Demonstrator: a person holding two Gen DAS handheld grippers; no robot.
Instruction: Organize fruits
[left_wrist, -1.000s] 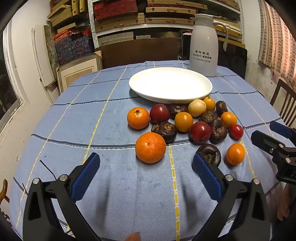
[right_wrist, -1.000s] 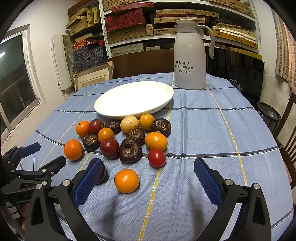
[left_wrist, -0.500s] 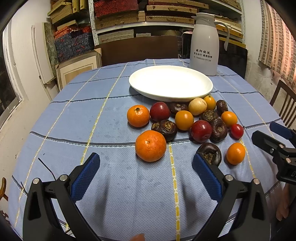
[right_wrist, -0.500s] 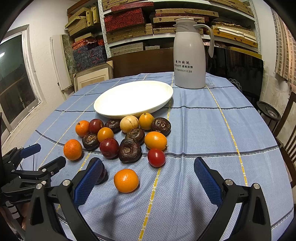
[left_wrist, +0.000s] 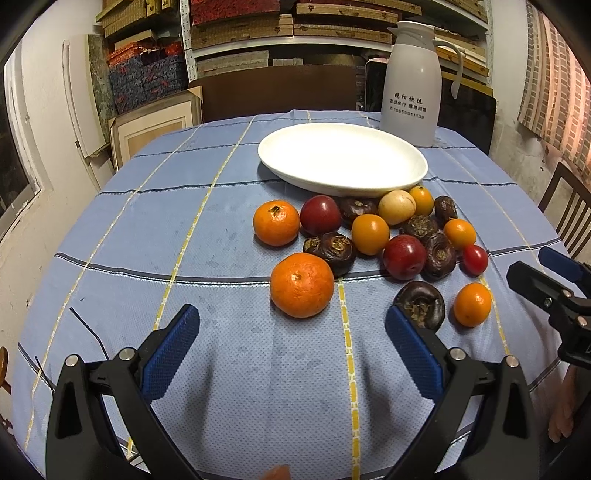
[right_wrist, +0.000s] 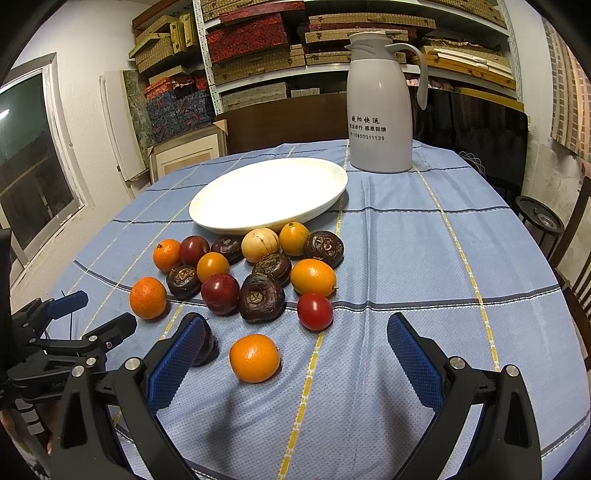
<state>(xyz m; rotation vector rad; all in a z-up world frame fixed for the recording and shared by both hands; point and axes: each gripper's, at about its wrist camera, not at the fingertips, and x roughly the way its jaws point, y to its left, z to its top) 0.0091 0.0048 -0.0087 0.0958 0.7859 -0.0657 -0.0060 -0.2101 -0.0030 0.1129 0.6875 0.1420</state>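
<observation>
Several fruits lie loose on the blue checked tablecloth in front of an empty white plate (left_wrist: 341, 158) (right_wrist: 269, 194). They are oranges, dark red plums, dark brown water chestnuts, a pale round fruit (left_wrist: 396, 206) and a small red tomato (right_wrist: 314, 311). My left gripper (left_wrist: 291, 343) is open and empty, just short of a large orange (left_wrist: 302, 284). My right gripper (right_wrist: 295, 354) is open and empty, with a small orange (right_wrist: 254, 357) between its fingers' reach and a dark fruit (right_wrist: 205, 343) partly hidden behind its left finger.
A white thermos jug (left_wrist: 410, 83) (right_wrist: 380, 103) stands behind the plate. Shelves with boxes line the back wall. A wooden chair (left_wrist: 569, 210) stands at the table's right. Each gripper shows at the edge of the other's view.
Both grippers have edged slightly forward toward the fruits. Nothing was taken hold of, and no fruit has moved.
</observation>
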